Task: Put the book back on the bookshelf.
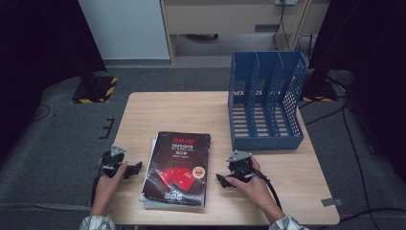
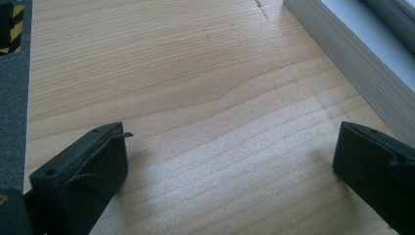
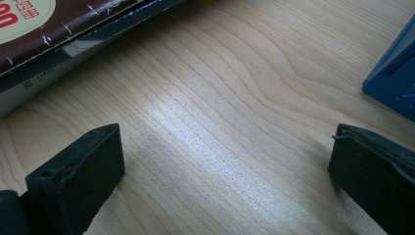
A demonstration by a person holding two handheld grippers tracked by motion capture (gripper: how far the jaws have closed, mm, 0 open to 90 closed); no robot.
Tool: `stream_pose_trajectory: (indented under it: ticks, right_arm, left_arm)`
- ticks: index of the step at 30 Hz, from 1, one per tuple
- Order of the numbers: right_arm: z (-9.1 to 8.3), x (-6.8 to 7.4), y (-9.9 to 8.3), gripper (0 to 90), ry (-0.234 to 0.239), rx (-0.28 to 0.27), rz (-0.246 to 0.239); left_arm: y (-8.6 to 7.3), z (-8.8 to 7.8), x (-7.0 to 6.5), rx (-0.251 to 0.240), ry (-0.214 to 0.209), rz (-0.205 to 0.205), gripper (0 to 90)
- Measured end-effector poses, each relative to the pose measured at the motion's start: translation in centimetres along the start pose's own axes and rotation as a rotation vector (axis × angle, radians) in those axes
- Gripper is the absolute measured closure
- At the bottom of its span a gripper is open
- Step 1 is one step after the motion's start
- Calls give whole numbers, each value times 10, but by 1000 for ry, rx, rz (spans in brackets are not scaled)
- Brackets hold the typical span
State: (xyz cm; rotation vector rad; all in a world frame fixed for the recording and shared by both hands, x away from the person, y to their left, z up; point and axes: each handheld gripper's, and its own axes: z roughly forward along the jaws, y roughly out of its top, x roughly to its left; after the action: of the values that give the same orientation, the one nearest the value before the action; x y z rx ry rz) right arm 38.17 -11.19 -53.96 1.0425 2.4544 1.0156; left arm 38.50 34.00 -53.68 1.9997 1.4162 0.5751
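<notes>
A dark magazine (image 1: 179, 165) with red print lies on top of a small stack of books at the front middle of the wooden table (image 1: 182, 110). A blue three-slot file rack (image 1: 265, 103) stands at the back right. My left gripper (image 1: 136, 167) rests on the table left of the stack, jaws wide apart over bare wood, with the stack's page edges (image 2: 342, 54) at its right. My right gripper (image 1: 221, 181) rests right of the stack, open and empty; the magazine's corner (image 3: 58, 29) and the rack's base (image 3: 394, 81) frame its view.
Grey carpet surrounds the table. A stand with a yellow-and-black striped base (image 1: 95, 88) is on the floor at the back left, and cables (image 1: 354, 143) run along the floor at the right. A cabinet (image 1: 230, 19) stands behind.
</notes>
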Motion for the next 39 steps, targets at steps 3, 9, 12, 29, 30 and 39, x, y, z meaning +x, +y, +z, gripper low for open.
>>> stream_pose_trajectory:
  ticks: [3,9,12,29,30,39]
  right_arm:
    - [0,0,0,5,1,1,0]
    - [0,0,0,5,0,1,0]
    - [0,0,0,5,-9,-1,4]
    - [-3,1,4,119,-12,1,24]
    - [-9,0,9,148,-3,-30,44]
    - [-27,4,20,338,51,-143,71]
  left_arm:
    - [0,0,0,-1,0,0,0]
    - [0,0,0,-1,2,-2,0]
    - [1,1,0,0,2,1,0]
    - [2,-13,-1,-45,-4,-20,85]
    - [4,-17,-2,-71,-12,-24,125]
    - [8,-57,-23,-160,-62,-16,320]
